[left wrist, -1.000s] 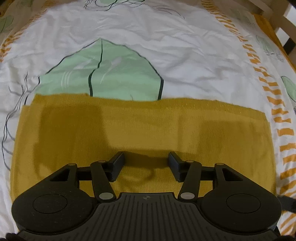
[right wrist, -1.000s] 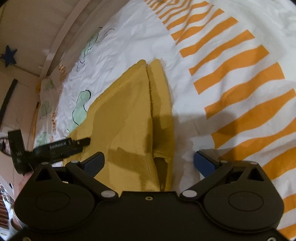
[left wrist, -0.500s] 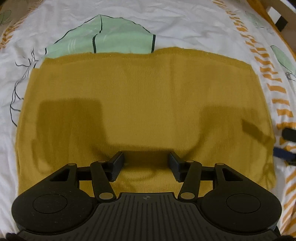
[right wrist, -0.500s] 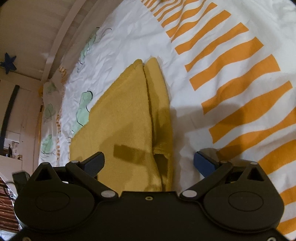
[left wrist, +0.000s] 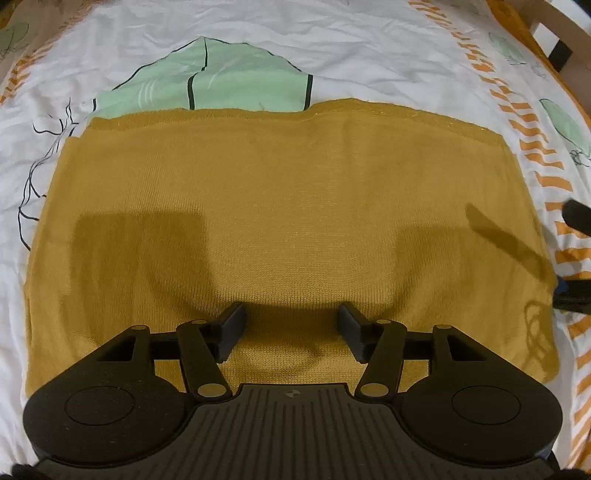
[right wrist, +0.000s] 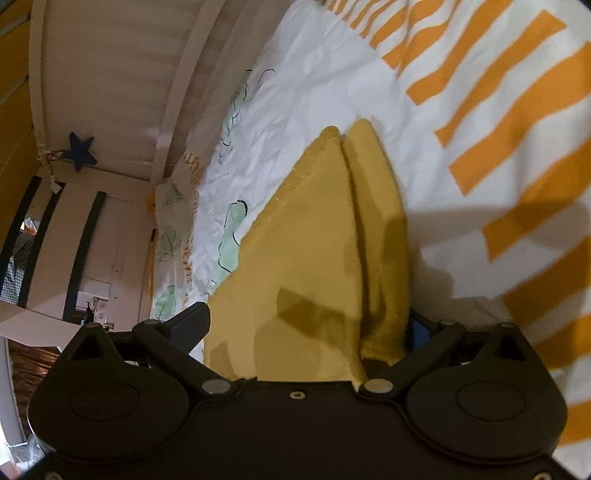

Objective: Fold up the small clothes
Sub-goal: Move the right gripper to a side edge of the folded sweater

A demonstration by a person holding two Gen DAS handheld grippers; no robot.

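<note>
A mustard-yellow knitted garment (left wrist: 288,221) lies flat on the bed, folded into a wide rectangle. My left gripper (left wrist: 291,328) is open and hovers just above the garment's near middle, holding nothing. In the right wrist view the same garment (right wrist: 306,266) shows its right edge, with a folded layer beside it. My right gripper (right wrist: 306,325) is open with its jaws on either side of that edge; the cloth lies between them and the right finger (right wrist: 419,332) is partly hidden behind the fold. The right gripper also shows at the right edge of the left wrist view (left wrist: 574,258).
The bed sheet (left wrist: 332,48) is white with a green leaf print (left wrist: 207,88) and orange stripes (right wrist: 498,122). A wooden bed rail (left wrist: 554,33) runs along the far right. A slatted wooden frame (right wrist: 110,74) with a blue star (right wrist: 81,151) stands beyond the bed.
My left gripper has advanced over the garment, then drawn back slightly. My right gripper has moved in onto the garment's right edge and tilted, so the cloth now lies between its open jaws.
</note>
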